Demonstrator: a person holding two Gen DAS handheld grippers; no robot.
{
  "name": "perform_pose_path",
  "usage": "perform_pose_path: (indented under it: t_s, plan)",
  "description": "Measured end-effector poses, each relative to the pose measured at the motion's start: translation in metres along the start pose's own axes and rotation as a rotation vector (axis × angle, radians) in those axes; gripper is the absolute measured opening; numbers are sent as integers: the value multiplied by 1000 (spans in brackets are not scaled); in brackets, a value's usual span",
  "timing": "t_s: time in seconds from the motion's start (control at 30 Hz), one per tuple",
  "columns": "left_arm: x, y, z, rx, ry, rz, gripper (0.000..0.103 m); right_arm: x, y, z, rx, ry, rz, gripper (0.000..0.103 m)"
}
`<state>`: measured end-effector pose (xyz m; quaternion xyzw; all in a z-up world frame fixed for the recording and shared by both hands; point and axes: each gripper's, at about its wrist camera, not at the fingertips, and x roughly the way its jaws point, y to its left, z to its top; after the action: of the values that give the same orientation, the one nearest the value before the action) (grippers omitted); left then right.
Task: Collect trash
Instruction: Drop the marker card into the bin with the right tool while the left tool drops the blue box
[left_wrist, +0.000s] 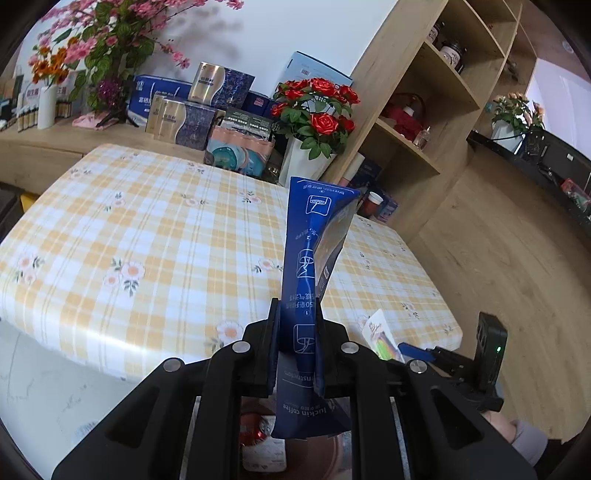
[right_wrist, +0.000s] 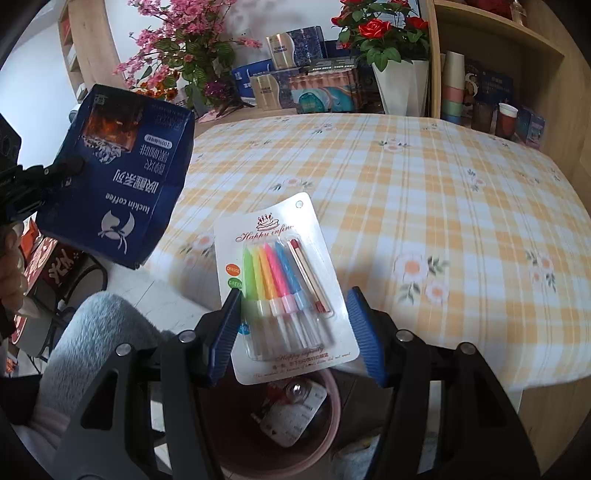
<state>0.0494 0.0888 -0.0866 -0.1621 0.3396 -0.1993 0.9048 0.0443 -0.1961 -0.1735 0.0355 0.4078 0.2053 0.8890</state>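
Observation:
My left gripper (left_wrist: 298, 332) is shut on a blue Luckin coffee box (left_wrist: 312, 258), held upright above the table edge; the box also shows at the left of the right wrist view (right_wrist: 122, 184). My right gripper (right_wrist: 291, 325) is open, its blue pads on either side of a candle blister pack (right_wrist: 284, 288) without touching it. The pack hangs over the table edge, above a pink bin (right_wrist: 328, 428) that holds some trash. The bin also shows under the left gripper (left_wrist: 332, 458). The candle pack shows small at the right of the left wrist view (left_wrist: 380, 336).
The table with its yellow plaid cloth (right_wrist: 424, 192) fills the middle. Behind it stand boxes (left_wrist: 177, 118), a rose pot (right_wrist: 399, 74) and pink flowers (right_wrist: 184, 48). A wooden shelf (left_wrist: 417, 110) stands at the right. A grey sleeve (right_wrist: 99, 332) is at lower left.

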Motion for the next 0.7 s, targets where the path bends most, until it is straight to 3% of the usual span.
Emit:
perform_pose_path:
  t_s: [0.37,0.6,0.7]
  plan:
    - [-32,-19,-8,46,-27,9,15,-2,30,-22,12,53,128,62]
    - [-28,-20,-16,35,3,-9,15,-19,25,-11,31,-38,104,89]
    - [-23,-23,-19,45,22,-15,15,-30,17,-3,31,-85,50,94]
